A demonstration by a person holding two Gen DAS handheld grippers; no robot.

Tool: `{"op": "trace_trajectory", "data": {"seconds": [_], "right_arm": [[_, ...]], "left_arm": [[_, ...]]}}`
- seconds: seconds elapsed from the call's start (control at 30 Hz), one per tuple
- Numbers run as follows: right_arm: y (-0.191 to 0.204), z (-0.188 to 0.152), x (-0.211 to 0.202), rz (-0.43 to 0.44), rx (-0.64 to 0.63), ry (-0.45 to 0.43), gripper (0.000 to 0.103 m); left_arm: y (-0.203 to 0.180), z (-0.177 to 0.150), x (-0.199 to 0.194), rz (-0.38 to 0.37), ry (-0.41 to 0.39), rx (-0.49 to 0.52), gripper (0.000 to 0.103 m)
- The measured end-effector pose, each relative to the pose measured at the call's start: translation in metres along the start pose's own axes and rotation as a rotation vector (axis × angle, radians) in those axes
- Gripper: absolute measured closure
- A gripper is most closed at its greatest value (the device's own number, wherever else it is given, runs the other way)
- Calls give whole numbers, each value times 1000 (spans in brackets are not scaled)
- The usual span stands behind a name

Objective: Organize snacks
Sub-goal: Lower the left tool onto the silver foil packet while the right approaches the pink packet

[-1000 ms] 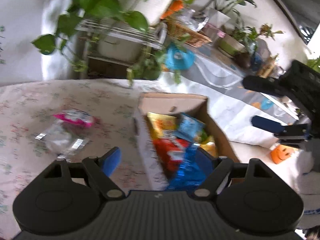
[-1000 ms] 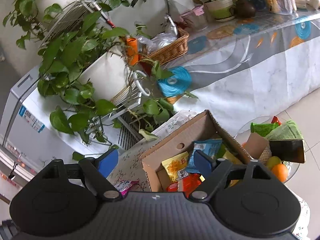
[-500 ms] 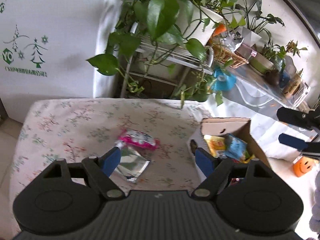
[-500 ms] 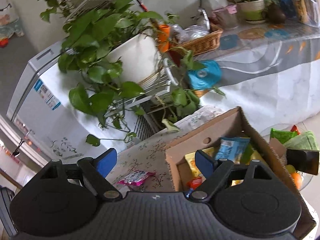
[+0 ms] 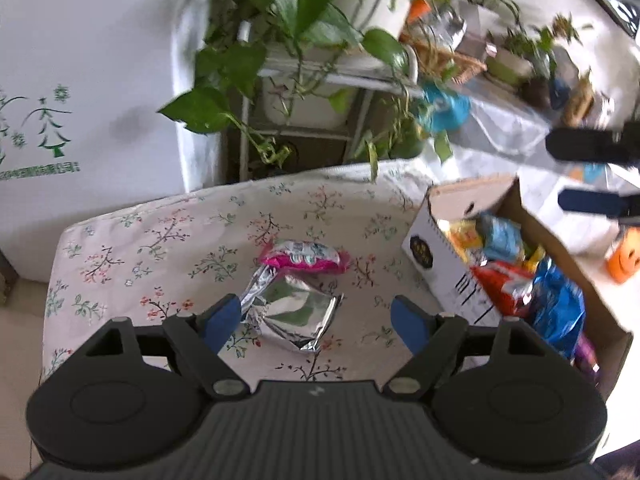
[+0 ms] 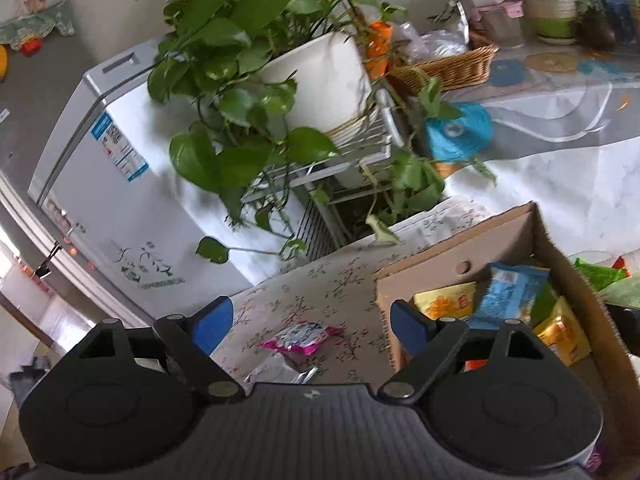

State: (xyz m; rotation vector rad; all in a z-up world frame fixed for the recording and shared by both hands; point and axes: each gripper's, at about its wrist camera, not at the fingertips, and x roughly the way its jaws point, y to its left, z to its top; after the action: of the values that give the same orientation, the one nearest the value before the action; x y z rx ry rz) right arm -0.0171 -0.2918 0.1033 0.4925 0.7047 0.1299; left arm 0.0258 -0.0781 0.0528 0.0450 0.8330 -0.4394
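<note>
Pink snack packet: a small pink-and-white plastic snack packet (image 5: 304,256) lies flat on the table, left of the box and apart from it; its long axis runs left to right in the left wrist view, the right end slightly lower
Silver pouch: a crinkled silver foil pouch (image 5: 292,314) lies flat, just nearer the camera than the pink packet and touching or overlapping its lower edge; its shape is roughly square, one corner pointing toward the camera
Box: an open brown cardboard box with a white printed side (image 5: 444,264) stands on the right part of the table, its long axis running away from the camera and slightly leftward
Box contents: a yellow packet (image 6: 446,300), a light blue packet (image 6: 512,290), a red packet (image 5: 506,284) and a shiny dark blue bag (image 5: 558,308), piled loosely, some leaning on each other
Left gripper: the left gripper (image 5: 316,320) hangs above the silver pouch, blue pads spread wide to either side, nothing pressed between them
Right gripper: the right gripper (image 6: 312,322) is over the table by the box's left wall, jaws apart and empty; the pink packet shows between the pads but lower down
Surface: a white tablecloth with a small floral twig print (image 5: 160,240)
Room: a white appliance with green tree drawings (image 5: 80,100), a trailing green plant in a white pot (image 6: 320,76) on a wire rack, a wicker basket (image 6: 452,68) on a long covered table behind
</note>
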Motion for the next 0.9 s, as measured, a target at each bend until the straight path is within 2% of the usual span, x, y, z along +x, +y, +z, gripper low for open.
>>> {"op": "trace_trajectory", "data": {"seconds": [0.27, 0.4, 0.57, 0.8, 0.9], "right_arm": [[18, -3, 27, 37, -37, 65, 12], [22, -4, 42, 50, -24, 99, 12], [24, -7, 59, 77, 14, 139, 12], [32, -7, 79, 52, -20, 150, 12], [32, -7, 89, 48, -16, 162, 12]], "left_arm": [[1, -5, 34, -19, 41, 105, 21], [4, -6, 51, -3, 61, 123, 21], [9, -5, 69, -22, 83, 129, 21], [11, -2, 85, -67, 67, 155, 17], [10, -4, 92, -54, 66, 169, 17]]}}
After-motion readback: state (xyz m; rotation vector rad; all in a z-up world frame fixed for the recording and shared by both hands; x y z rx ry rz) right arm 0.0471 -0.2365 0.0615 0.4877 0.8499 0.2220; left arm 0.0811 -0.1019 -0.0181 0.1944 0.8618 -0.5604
